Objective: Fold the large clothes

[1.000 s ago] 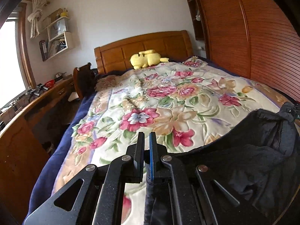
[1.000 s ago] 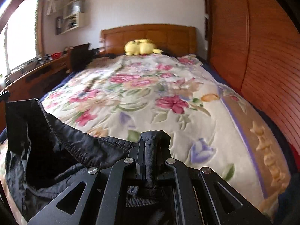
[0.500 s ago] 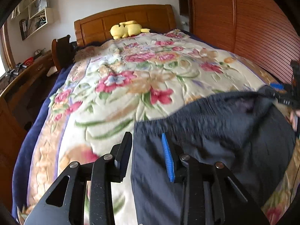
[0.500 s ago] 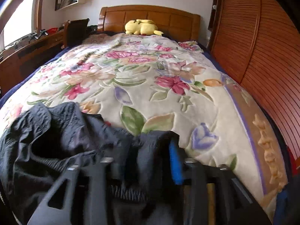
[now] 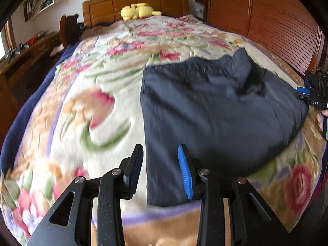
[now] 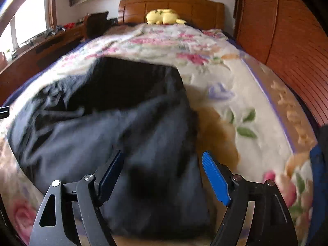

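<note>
A dark navy garment (image 5: 215,110) lies spread on the floral bedspread (image 5: 92,102), its elastic hem toward the headboard. My left gripper (image 5: 161,160) is open just above the garment's near left edge, holding nothing. In the right wrist view the garment (image 6: 123,127) lies rumpled, and my right gripper (image 6: 164,164) is wide open over its near right part, holding nothing. The right gripper also shows at the right edge of the left wrist view (image 5: 313,96).
A yellow plush toy (image 5: 137,11) lies by the wooden headboard (image 5: 135,2). A slatted wooden wardrobe (image 5: 276,26) runs along the right of the bed. A wooden desk (image 5: 24,55) and a chair (image 5: 69,28) stand on the left.
Both grippers were shut on the garment a second ago. They have let it go, opened and pulled back. The garment has dropped and now lies flat on the bed.
</note>
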{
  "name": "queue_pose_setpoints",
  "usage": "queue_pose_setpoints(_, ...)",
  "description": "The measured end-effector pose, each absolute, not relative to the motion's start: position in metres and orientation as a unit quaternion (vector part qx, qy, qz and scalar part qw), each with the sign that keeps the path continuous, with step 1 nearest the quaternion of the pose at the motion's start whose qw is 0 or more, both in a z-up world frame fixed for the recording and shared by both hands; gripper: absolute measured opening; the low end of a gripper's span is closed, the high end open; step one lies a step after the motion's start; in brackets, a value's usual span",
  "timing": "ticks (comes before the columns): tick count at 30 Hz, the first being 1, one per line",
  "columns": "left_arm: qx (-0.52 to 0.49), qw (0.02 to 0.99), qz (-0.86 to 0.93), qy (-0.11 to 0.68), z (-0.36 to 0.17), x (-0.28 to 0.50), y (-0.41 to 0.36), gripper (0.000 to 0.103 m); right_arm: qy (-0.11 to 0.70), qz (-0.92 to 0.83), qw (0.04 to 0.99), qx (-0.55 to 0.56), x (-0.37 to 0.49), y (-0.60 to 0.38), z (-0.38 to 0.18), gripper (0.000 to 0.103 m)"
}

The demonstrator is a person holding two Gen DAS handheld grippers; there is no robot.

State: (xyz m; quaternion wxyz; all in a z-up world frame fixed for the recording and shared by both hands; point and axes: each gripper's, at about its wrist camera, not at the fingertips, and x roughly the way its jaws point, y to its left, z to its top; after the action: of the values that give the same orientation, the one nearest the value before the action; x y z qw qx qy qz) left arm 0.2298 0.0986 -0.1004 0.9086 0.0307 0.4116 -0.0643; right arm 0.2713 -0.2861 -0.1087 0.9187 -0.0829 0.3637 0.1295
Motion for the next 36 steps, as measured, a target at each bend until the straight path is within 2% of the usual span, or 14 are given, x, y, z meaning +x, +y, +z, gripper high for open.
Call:
queue_pose_setpoints(11, 0.018, 0.895, -0.040, 0.444, -0.138, 0.222, 0.110, 0.037, 0.387, 0.157, 0.909, -0.005, 0.282, -0.302, -0.139, 0.080)
queue_pose_setpoints(26, 0.012, 0.889, -0.016, 0.458, -0.157, 0.228, 0.108, 0.037, 0.392, 0.167, 0.904, 0.014, 0.289, -0.309, -0.149, 0.080)
queue_pose_setpoints(28, 0.019, 0.888, -0.027, 0.458, -0.156, 0.229, 0.106, 0.029, 0.403, 0.171, 0.899, 0.019, 0.291, -0.309, -0.151, 0.080)
queue_pose_setpoints(29, 0.010, 0.886, -0.048, 0.461, -0.156, 0.229, 0.105, 0.014, 0.408, 0.175, 0.896, 0.022, 0.293, -0.308, -0.151, 0.077)
queue_pose_setpoints(31, 0.016, 0.886, -0.041, 0.462, -0.154, 0.229, 0.103, 0.002, 0.416, 0.198, 0.887, 0.032, 0.294, -0.307, -0.149, 0.058)
queue_pose_setpoints(32, 0.024, 0.887, -0.039, 0.460, -0.152, 0.227, 0.101, 0.001, 0.417, 0.213, 0.883, 0.034, 0.292, -0.305, -0.146, 0.044)
queue_pose_setpoints(33, 0.026, 0.891, -0.038, 0.452, -0.148, 0.225, 0.101, 0.001, 0.415, 0.208, 0.885, 0.020, 0.290, -0.302, -0.142, 0.036)
queue_pose_setpoints(36, 0.027, 0.903, -0.033, 0.428, -0.132, 0.213, 0.102, 0.001, 0.405, 0.204, 0.891, -0.016, 0.281, -0.295, -0.130, 0.018)
